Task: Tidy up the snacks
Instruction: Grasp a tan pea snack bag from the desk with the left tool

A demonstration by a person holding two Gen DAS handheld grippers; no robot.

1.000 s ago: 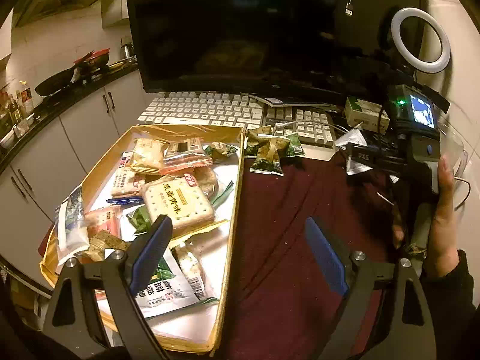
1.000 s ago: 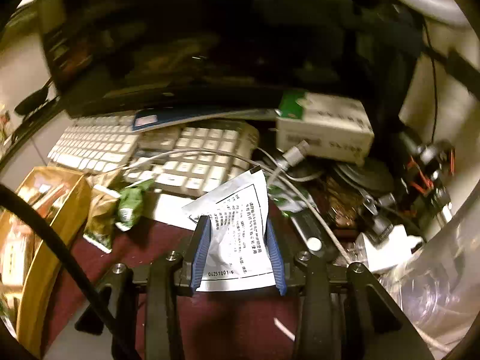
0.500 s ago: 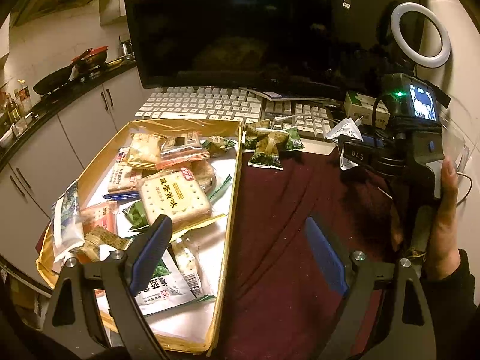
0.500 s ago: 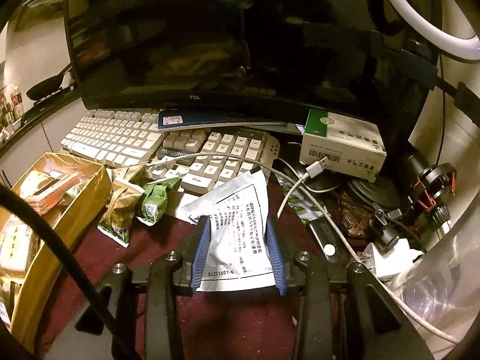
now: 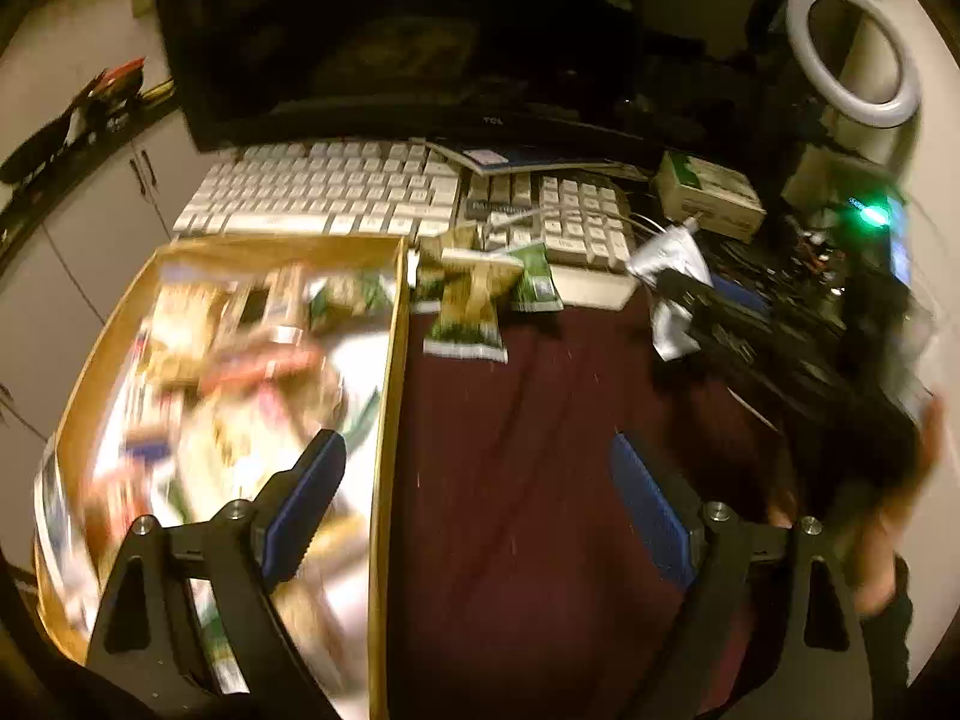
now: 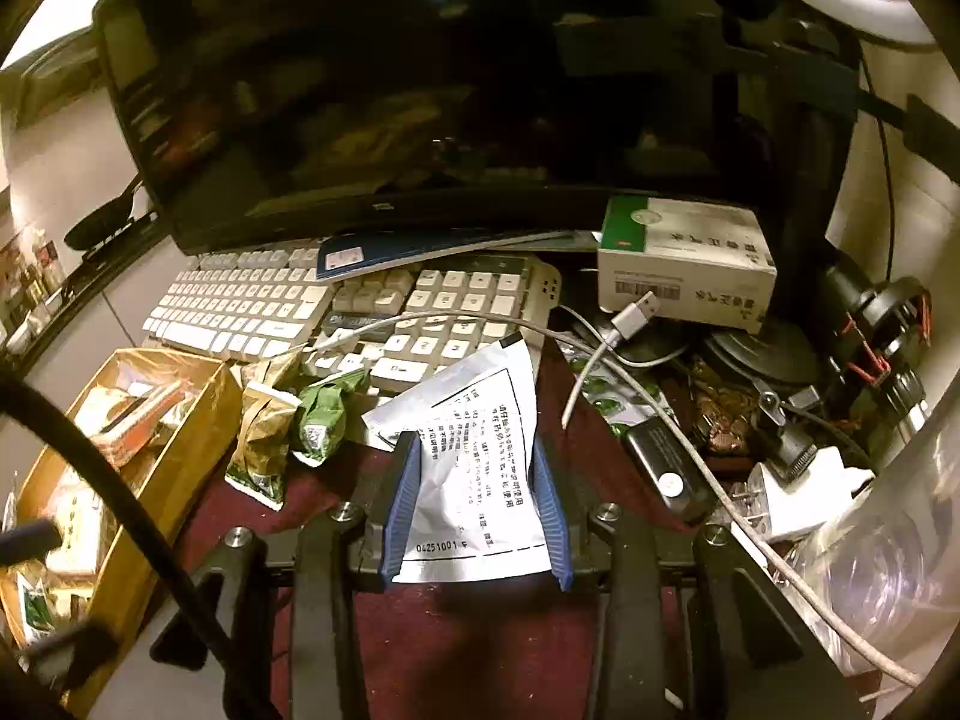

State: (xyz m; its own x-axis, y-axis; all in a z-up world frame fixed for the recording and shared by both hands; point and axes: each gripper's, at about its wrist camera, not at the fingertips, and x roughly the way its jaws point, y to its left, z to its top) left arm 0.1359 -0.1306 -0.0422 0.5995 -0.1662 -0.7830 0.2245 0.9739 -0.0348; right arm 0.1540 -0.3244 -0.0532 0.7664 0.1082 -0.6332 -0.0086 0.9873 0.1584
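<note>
The right gripper (image 6: 477,501) is clenched on a white sachet (image 6: 474,468) with black print, its blue pads (image 6: 401,510) pressing the packet's two side edges. The sachet is held above the maroon cloth (image 6: 468,648), its upper corner reaching toward the keyboard (image 6: 336,312). Just left of it lie two small snack packs (image 6: 294,420) — one tan, one green — against the keyboard's front edge, and further left stands the gold box (image 6: 174,456) of snacks. A white USB cable (image 6: 624,324) loops over the keyboard and past a white-and-green carton (image 6: 684,264) beside the monitor (image 6: 420,90).

The left gripper (image 5: 477,510) hangs released, its jaws spread wide and empty over the cloth (image 5: 528,480), the left pad (image 5: 306,498) overlapping the box (image 5: 390,360) wall. The box contents are blurred — packets of several colours, no more can be told. In this view the sachet (image 5: 669,276) shows at the right, near the snack packs (image 5: 480,294). A ring light (image 5: 852,48) stands at the upper right.
</note>
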